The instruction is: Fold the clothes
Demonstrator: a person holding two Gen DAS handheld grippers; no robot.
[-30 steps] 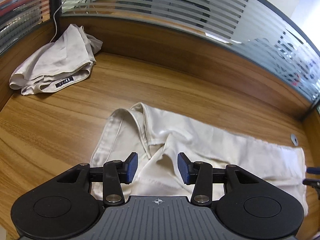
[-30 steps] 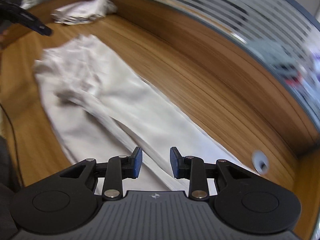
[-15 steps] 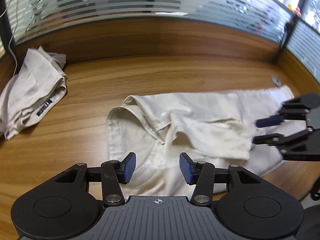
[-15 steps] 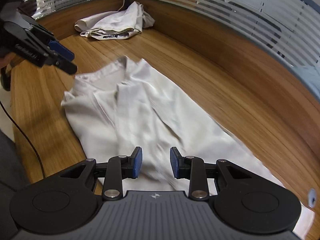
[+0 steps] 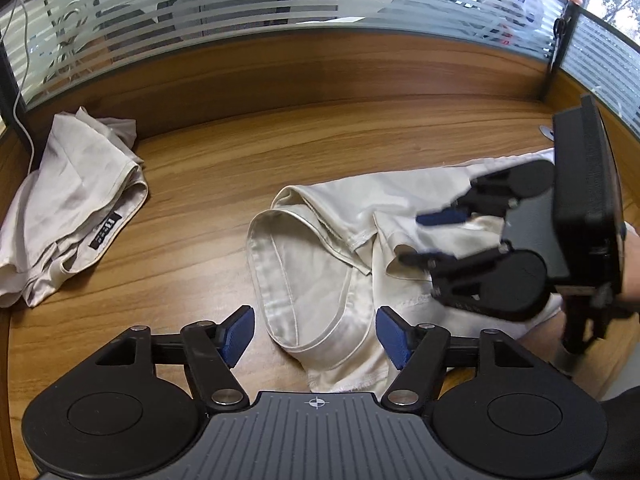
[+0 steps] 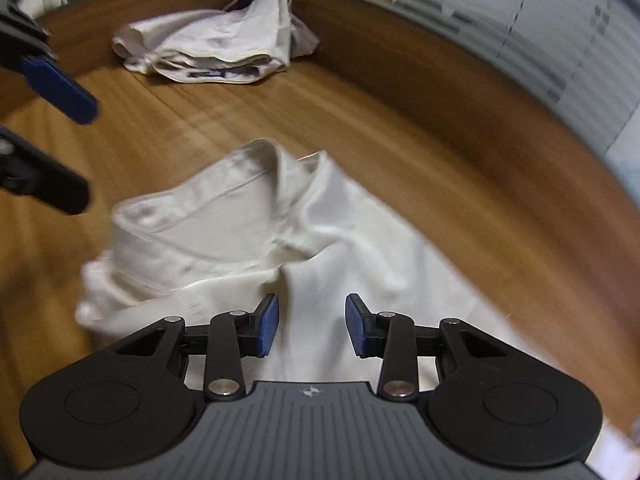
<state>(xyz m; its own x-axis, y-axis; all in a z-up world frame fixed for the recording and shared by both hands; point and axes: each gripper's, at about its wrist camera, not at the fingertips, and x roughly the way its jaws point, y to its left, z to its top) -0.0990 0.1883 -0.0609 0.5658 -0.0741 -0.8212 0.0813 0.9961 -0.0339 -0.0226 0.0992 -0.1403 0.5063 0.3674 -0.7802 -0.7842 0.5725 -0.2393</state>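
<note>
Cream trousers (image 5: 320, 276) lie crumpled on the wooden table (image 5: 280, 160), waistband end looped open just ahead of the left gripper (image 5: 316, 334). Its jaws stand wide apart w/ nothing between them – the blue pads straddle the waistband's near edge from above; contact can't be judged. The right gripper (image 5: 428, 236) shows in the left wrist view at the right, turned on its side over the rumpled mid part of the trousers, jaws apart and empty. From the right wrist view the right gripper (image 6: 312, 330) has white cloth directly under and ahead of its open jaws – view blurred. A second cream garment (image 5: 72, 216), loosely folded w/ a dark label, sits well away, far left of the left jaws, near the wood back panel (image 5: 320, 68) beneath frosted striped glass (image 5: 240, 4).
</note>
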